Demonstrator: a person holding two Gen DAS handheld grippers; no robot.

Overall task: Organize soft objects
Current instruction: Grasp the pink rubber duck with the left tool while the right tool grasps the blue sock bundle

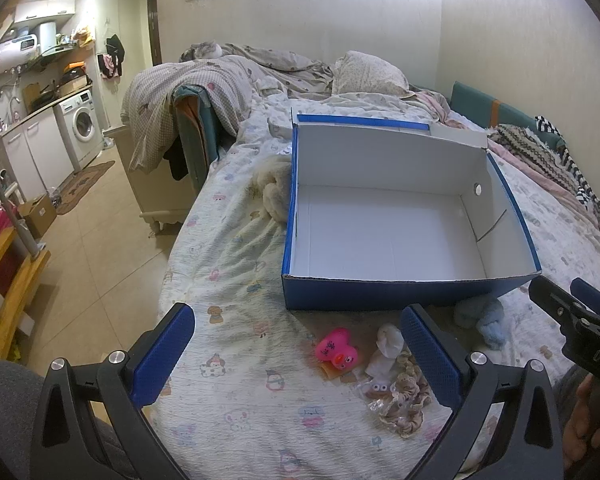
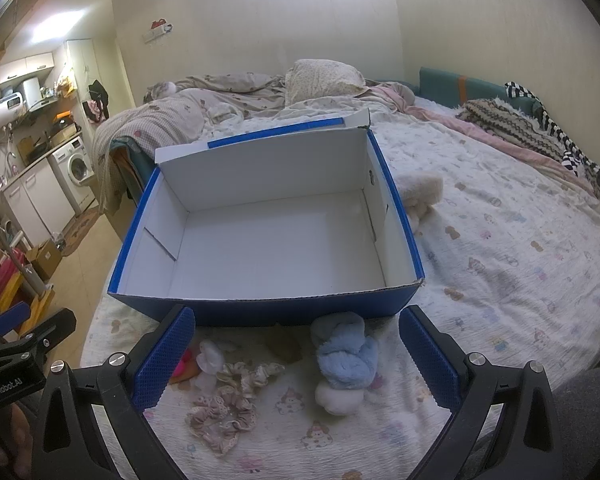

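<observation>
Ahead of both sets of fingers: a bed (image 2: 500, 240) under a cartoon-print sheet, rumpled quilts and a pillow (image 2: 324, 76) heaped at the far end. Just beyond the fingertips, a blue shoebox (image 2: 260, 312) with a white inside, open, nothing in it, lid flap standing up at the back. Beside the box's right wall, a cream plush (image 2: 420, 188), half hidden.

Between the right gripper (image 2: 296, 356) fingers, spread wide and holding nothing: a light-blue fluffy bundle (image 2: 344, 352) with a white ball against its near side. Toward the left finger, a beige frilled scrunchie (image 2: 224, 408) and a small white sock-like piece (image 2: 210, 354).

Between the left gripper (image 1: 296, 356) fingers, also wide and holding nothing: a pink heart-shaped rubber toy (image 1: 336, 350), touching or nearly touching a crumpled white cloth (image 1: 386, 348) close to the right finger.

Step in hand, by the look of it: the very start, no item packed yet, both grippers poised over the pile. Next move likely calls for lowering the right fingers astride the blue bundle, closing gently on its bulk, then lifting clear of the near wall and releasing inside the box.
</observation>
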